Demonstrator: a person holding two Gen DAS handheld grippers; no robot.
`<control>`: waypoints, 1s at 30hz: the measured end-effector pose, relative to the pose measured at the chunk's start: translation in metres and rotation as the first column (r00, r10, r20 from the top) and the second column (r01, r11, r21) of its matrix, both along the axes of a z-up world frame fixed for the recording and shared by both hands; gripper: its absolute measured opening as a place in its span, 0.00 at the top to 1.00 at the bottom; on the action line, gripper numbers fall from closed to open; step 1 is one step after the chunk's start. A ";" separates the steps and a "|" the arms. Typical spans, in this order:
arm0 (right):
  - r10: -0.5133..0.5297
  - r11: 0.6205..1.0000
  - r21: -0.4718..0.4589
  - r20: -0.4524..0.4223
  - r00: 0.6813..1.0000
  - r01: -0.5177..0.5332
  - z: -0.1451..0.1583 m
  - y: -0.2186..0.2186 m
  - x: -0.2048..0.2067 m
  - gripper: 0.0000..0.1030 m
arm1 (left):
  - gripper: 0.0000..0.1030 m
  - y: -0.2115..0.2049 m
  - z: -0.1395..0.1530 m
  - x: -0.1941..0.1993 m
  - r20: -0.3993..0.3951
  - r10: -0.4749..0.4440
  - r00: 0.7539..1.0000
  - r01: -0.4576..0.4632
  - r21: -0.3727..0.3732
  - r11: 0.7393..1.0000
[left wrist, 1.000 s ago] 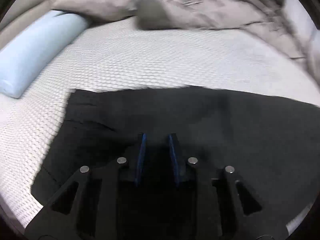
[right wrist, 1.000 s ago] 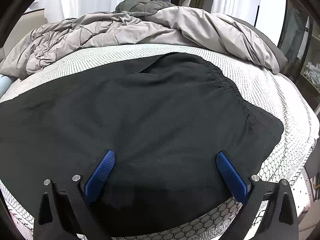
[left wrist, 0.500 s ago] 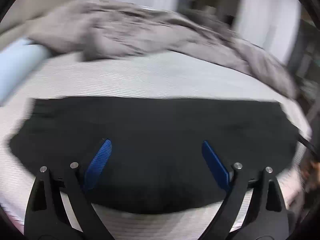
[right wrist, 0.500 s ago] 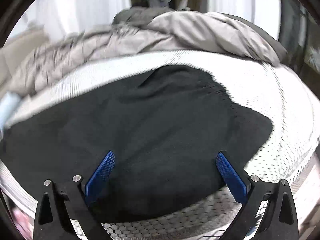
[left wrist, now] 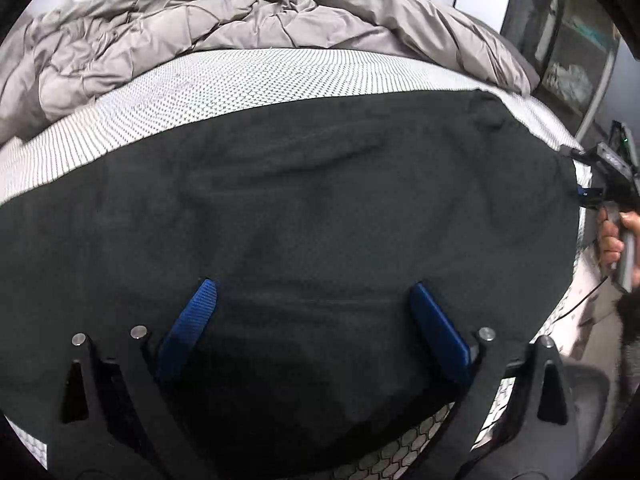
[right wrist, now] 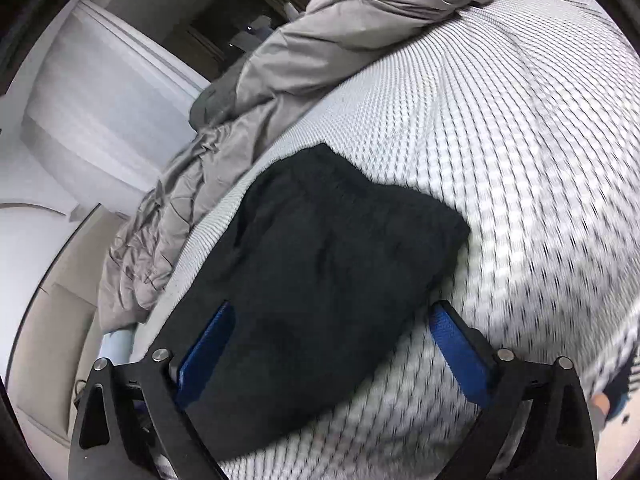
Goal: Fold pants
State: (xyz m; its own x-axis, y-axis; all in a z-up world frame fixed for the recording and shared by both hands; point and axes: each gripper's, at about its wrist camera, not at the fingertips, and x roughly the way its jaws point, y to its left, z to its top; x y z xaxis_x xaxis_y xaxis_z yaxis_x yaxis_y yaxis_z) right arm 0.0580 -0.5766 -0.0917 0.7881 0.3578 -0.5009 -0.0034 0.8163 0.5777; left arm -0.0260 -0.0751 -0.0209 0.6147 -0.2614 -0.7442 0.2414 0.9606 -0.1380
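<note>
Black pants [left wrist: 320, 180] lie flat across the white patterned mattress [left wrist: 200, 84], filling most of the left wrist view. My left gripper [left wrist: 312, 284] hovers over their near middle; its jaws are opening and stand wide, and the blue pads do not press on the cloth. At the far right edge of that view a hand [left wrist: 612, 240] holds my right gripper [left wrist: 586, 194] by the pants' end. In the right wrist view, which is rolled, my right gripper [right wrist: 332, 307] straddles the near edge of the pants [right wrist: 340, 232]. Its jaws are closing, the cloth lies between them, and the pads are clear of it.
A rumpled grey duvet [left wrist: 200, 28] is heaped along the far side of the bed and also shows as grey duvet [right wrist: 320, 32]. A pale blue pillow [right wrist: 116, 348] peeks out at the left. Shelving [left wrist: 568, 68] stands beyond the bed's right side. The mattress edge runs just below both grippers.
The left gripper went from nearly shut on the cloth to wide open and swung right along the pants. The right gripper rolled and shifted to the pants' end, its jaws narrowing slightly.
</note>
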 end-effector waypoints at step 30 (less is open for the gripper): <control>0.644 0.725 -0.344 0.028 0.765 -0.597 0.050 0.270 -0.054 0.32 | 0.10 0.121 0.038 -0.005 -0.094 0.026 0.995 -0.062 -0.404 0.912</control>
